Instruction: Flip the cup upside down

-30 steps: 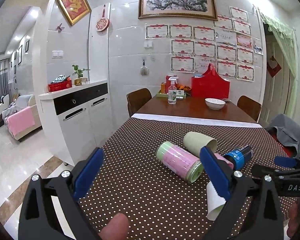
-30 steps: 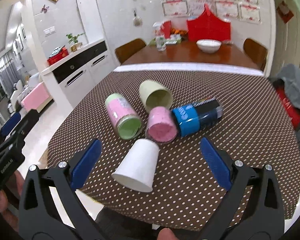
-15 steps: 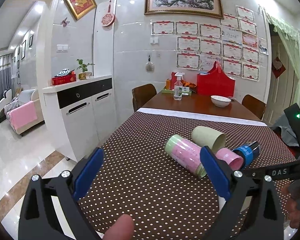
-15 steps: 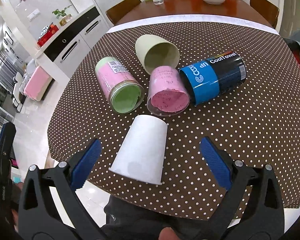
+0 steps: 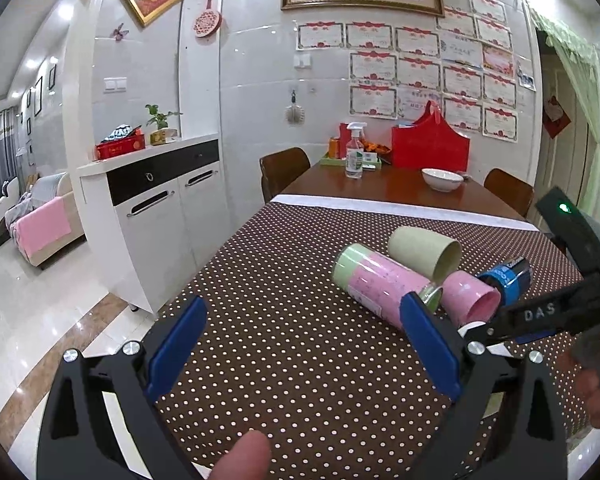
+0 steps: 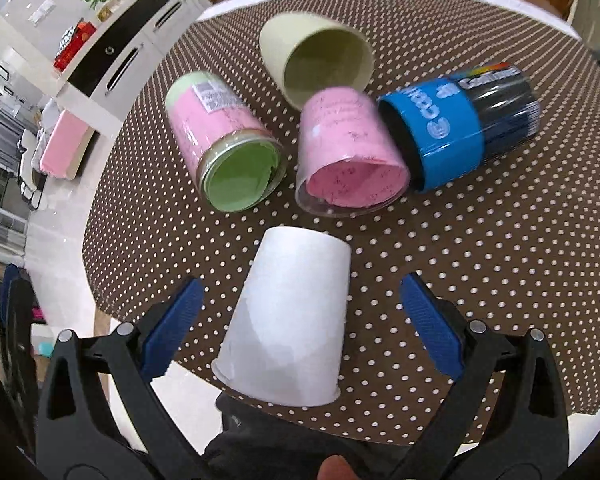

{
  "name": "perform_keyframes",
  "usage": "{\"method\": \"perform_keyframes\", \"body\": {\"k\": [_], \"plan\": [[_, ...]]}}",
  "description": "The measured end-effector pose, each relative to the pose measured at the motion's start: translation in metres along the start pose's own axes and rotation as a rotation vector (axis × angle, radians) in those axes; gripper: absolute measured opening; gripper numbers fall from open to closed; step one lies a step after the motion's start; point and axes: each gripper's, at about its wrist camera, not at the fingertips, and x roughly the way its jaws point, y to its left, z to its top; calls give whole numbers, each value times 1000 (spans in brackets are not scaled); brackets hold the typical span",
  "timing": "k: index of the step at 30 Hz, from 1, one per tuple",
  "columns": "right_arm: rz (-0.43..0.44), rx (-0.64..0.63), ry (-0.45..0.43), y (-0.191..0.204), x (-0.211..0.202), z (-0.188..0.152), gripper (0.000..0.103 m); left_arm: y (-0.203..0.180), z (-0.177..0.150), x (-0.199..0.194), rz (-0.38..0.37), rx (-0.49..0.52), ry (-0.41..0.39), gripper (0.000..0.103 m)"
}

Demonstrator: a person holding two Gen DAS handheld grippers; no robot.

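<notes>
Left wrist view. Left tool [image 5: 302,342]: jaws spread wide, nothing between them, hovering over the dotted tabletop [image 5: 284,320]. Ahead on the cloth, all on their sides: a pink-and-green jar [image 5: 380,282], a beige cup [image 5: 424,249] just behind it, a pink cup [image 5: 470,298] and a blue can [image 5: 508,278] to the right. The right tool's black body crosses the right edge, with only a sliver of the white cup [image 5: 473,326] showing beneath it. Farther back: a bowl [image 5: 442,179], a spray bottle [image 5: 354,156] and a red bag [image 5: 430,148] on bare wood.

Right wrist view. Right tool [image 6: 300,322]: jaws wide apart, gripping nothing, its blue pads either side of the white cup [image 6: 288,320] but clear of it. That cup sits near the tabletop's [image 6: 500,280] near edge, wide mouth toward the camera, narrow base pointing away (whether it lies flat or is tipped I cannot tell). Beyond it, on their sides: jar [image 6: 224,148], green mouth facing the camera; pink cup [image 6: 348,156] touching the blue can [image 6: 456,128]; beige cup [image 6: 320,56] behind, its rim against the pink cup.
</notes>
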Motion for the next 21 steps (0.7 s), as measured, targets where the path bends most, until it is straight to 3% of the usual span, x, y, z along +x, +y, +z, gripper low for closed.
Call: {"method": "perform_keyframes", "body": {"k": [2,5,17,21], "plan": [[14,2,40,0,5,2,97,0,-2,1,-6,-1,4,95],[-32,-23,57,1,6,7,96,0,-3,3,-7,1,10,95],[-28,-7,148,21,42,35,83,-5,-5,6,-16,7,21,95],[-42,-18,186,27,54,37,63,-7,-6,5,-19,12,24,95]]}}
